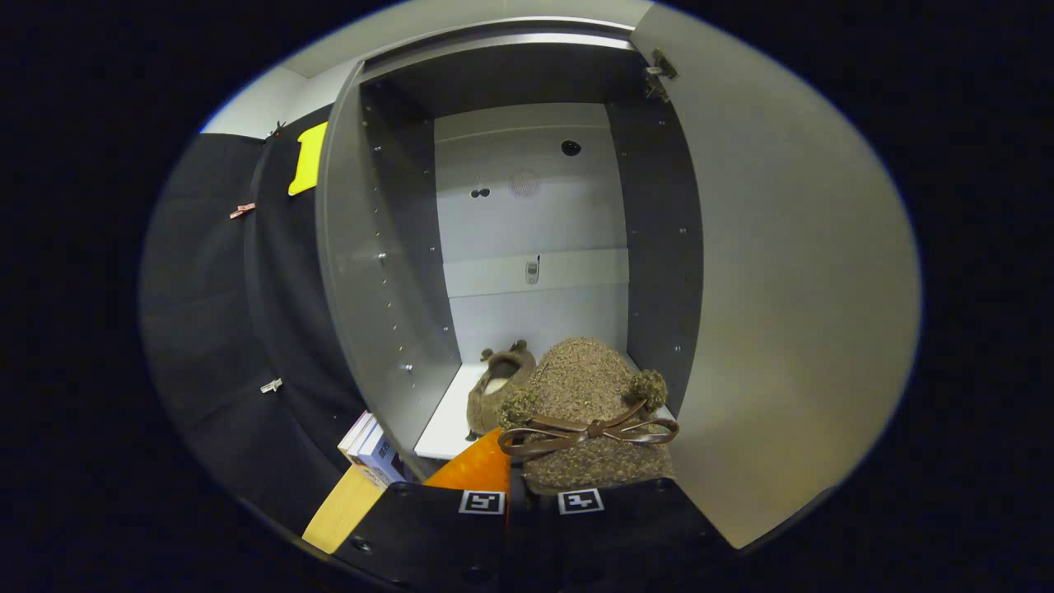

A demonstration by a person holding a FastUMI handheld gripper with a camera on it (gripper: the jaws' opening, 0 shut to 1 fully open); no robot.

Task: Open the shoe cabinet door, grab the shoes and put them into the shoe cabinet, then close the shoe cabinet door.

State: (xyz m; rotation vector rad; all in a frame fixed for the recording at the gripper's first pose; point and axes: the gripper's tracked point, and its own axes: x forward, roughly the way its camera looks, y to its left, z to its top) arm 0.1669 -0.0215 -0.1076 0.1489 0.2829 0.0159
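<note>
The grey shoe cabinet [527, 214] stands open just ahead, its door [790, 288] swung out to the right of my fingers. A brown knitted shoe [589, 387] with a leather bow and two pom-poms sits at my fingertips, toe pointing into the cabinet over the front of the white bottom shelf [445, 420]. My gripper [515, 461] is shut on this shoe's near edge; one finger [478, 465] shows to its left and the other is hidden by the shoe. A second matching shoe [496, 395] lies on the shelf, deeper in and to the left.
The cabinet's left side panel [362, 288] reaches forward beside my fingers. Outside it, low on the left, lie stacked books [370, 449] and a pale wooden board [342, 511]. Black cloth wall [222, 329] closes off the left side.
</note>
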